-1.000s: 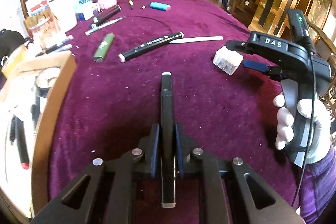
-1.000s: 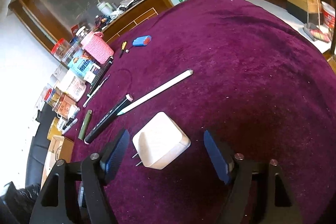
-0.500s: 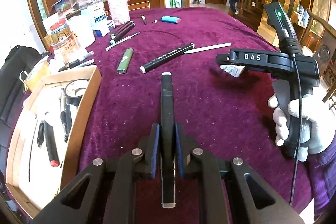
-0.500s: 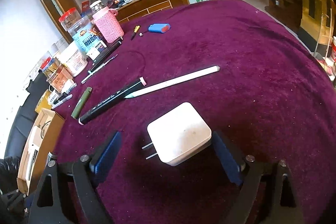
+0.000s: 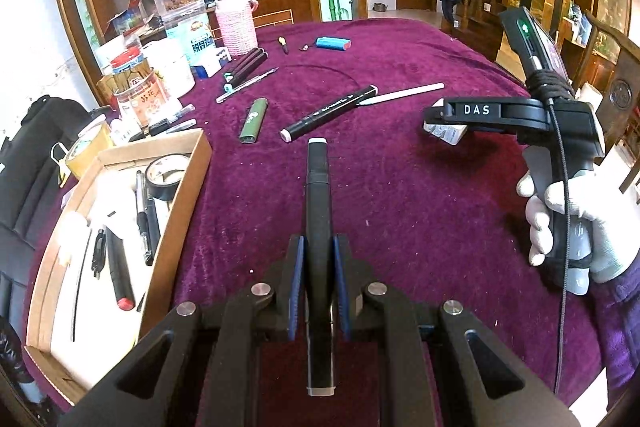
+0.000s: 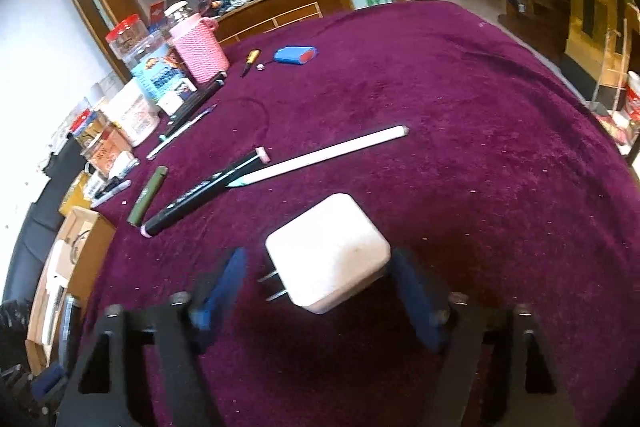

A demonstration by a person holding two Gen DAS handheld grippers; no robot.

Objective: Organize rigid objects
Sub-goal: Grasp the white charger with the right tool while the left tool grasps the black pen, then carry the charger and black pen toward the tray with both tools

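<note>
Pens and other small things lie on my purple tablecloth. My left gripper pinches a black pen above the cloth, near the cardboard box on the left. My right gripper has just been closing around the white charger. The right pad touches it; the left pad stands apart.

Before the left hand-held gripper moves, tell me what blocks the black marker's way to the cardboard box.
Nothing visible: only bare purple cloth lies between the black marker and the cardboard box.
</note>
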